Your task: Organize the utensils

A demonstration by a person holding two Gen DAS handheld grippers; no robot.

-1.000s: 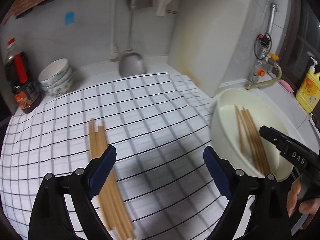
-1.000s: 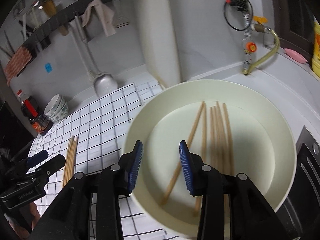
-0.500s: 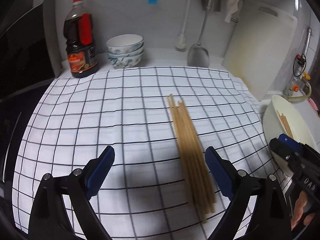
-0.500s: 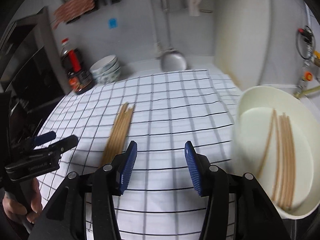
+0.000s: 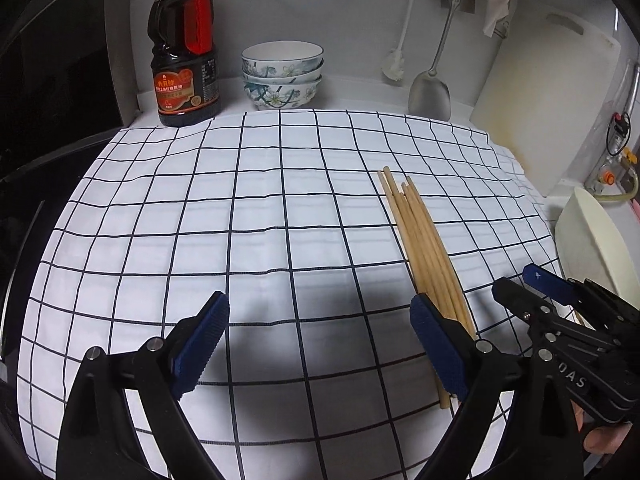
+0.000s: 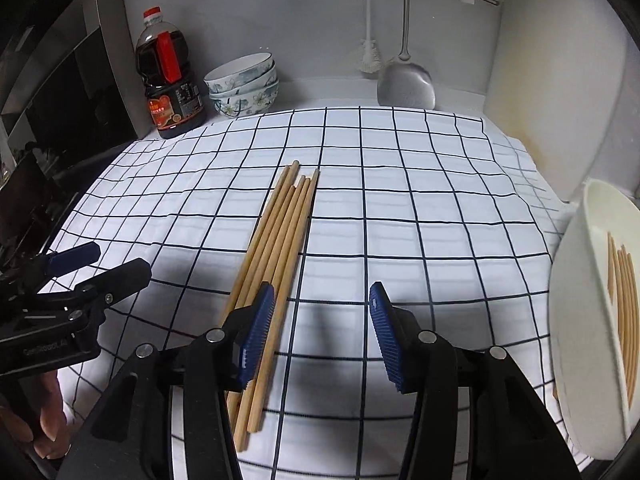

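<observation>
Across the middle of the checked cloth [image 6: 400, 208] on the table lay a bundle of wooden chopsticks [image 6: 276, 248], more resting in the cream basin [image 6: 576, 360] at right; the right gripper [image 6: 320, 332] had just been opening, empty, beside their near ends. The left gripper [image 5: 320, 344] stood spread, empty; the sticks looked light, stiff and prone to rolling, best pinched crosswise near the middle.

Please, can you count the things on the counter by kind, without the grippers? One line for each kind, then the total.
Sauce bottle: 1
Stacked bowls: 3
Chopsticks on the checked cloth: 5, as far as I can separate them
White basin with more chopsticks, too blurred to count: 1
Cutting board: 1
Total: 11
</observation>
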